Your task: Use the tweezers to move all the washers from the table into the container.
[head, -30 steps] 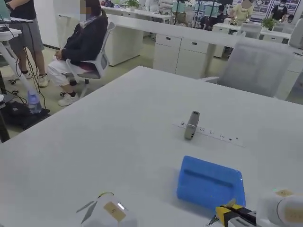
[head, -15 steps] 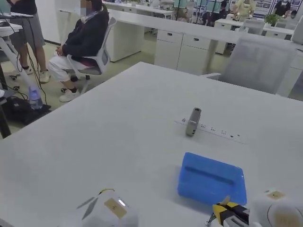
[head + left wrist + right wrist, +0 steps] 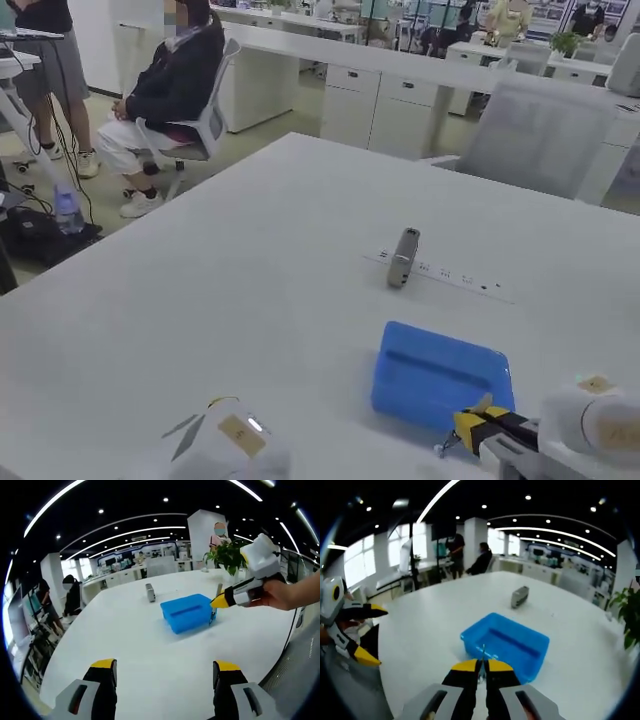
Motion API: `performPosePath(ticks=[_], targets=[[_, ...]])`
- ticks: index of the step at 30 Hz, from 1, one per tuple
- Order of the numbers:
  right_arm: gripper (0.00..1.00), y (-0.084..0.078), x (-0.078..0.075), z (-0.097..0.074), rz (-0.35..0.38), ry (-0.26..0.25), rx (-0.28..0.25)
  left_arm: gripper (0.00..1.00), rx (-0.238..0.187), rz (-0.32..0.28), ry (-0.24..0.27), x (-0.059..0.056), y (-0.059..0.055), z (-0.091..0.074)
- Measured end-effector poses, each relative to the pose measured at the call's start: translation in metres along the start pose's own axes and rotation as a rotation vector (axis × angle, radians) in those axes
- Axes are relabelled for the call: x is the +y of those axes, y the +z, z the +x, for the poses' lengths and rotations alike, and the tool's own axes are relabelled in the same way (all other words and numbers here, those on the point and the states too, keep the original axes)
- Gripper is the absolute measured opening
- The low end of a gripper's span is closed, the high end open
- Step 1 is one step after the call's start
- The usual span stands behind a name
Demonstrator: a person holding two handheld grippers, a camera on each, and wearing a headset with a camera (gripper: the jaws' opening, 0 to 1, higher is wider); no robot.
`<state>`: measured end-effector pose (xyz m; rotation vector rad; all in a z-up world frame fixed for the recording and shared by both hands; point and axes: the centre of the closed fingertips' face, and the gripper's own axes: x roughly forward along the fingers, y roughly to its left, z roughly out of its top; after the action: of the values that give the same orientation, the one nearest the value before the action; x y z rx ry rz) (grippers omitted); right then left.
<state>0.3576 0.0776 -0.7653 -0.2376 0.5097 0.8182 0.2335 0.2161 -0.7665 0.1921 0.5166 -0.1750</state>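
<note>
The right gripper (image 3: 481, 667) has its jaws pressed together on the tweezers (image 3: 482, 652). In the right gripper view their thin tips rise from between the yellow jaw ends at bottom centre, over the near rim of the blue container (image 3: 470, 639). Whether the tips carry a washer I cannot tell; they are too fine.

In the left gripper view, at right of centre, the same right gripper (image 3: 220, 601) sits in a hand (image 3: 276, 594), with the tweezers (image 3: 212, 616) hanging down against the container's right end.

In the head view a second ago, the right gripper (image 3: 478, 422) showed its yellow ends just under the container's near edge at lower right. Now they overlap that edge, and the tweezers (image 3: 440, 450) poke out below and to the left. The camera has shifted too, so only part of this is the gripper's own move. I judge the tool is now at the container, either dropping a washer in or turning away for one.

The container (image 3: 420, 400) stands on the white table (image 3: 250, 300), and I make out no washers inside it. Beyond it, right of centre, a row of dark specks (image 3: 445, 275) beside a grey block (image 3: 403, 258) may be the washers.

The left gripper (image 3: 165, 672) holds its jaws wide apart, empty, at the bottom of its own view.
</note>
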Motion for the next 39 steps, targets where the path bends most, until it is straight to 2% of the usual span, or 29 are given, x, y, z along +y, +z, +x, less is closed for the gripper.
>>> performPosePath(ticks=[4, 6, 10, 12, 16, 20, 28, 38, 39], targets=[[0.01, 0.024, -0.008, -0.007, -0.02, -0.012, -0.054, 0.8, -0.001, 0.0, 0.001, 0.0, 0.0, 0.0], [0.01, 0.035, -0.016, -0.011, -0.021, -0.035, -0.084, 0.8, -0.001, 0.0, 0.001, 0.0, 0.0, 0.0], [0.01, 0.047, -0.026, -0.011, -0.023, -0.057, -0.104, 0.8, 0.0, 0.001, 0.0, 0.0, 0.0, 0.0], [0.01, 0.046, -0.04, -0.004, -0.024, -0.08, -0.1, 0.8, 0.001, 0.003, 0.001, 0.0, 0.0, 0.0], [0.01, 0.04, -0.049, 0.004, -0.016, -0.097, -0.075, 0.8, 0.005, 0.003, -0.001, -0.001, -0.001, 0.001], [0.01, 0.023, -0.054, 0.016, -0.024, -0.105, -0.02, 0.8, 0.007, 0.003, -0.004, -0.001, -0.001, 0.001], [0.02, -0.004, -0.059, 0.035, -0.012, -0.101, 0.059, 0.8, 0.013, 0.008, -0.008, -0.002, -0.002, 0.002], [0.02, -0.017, -0.056, 0.043, -0.02, -0.094, 0.101, 0.8, 0.018, 0.004, -0.007, -0.002, -0.003, 0.002], [0.02, -0.016, -0.056, 0.042, -0.021, -0.097, 0.091, 0.8, 0.017, 0.004, -0.007, -0.002, -0.003, 0.002]])
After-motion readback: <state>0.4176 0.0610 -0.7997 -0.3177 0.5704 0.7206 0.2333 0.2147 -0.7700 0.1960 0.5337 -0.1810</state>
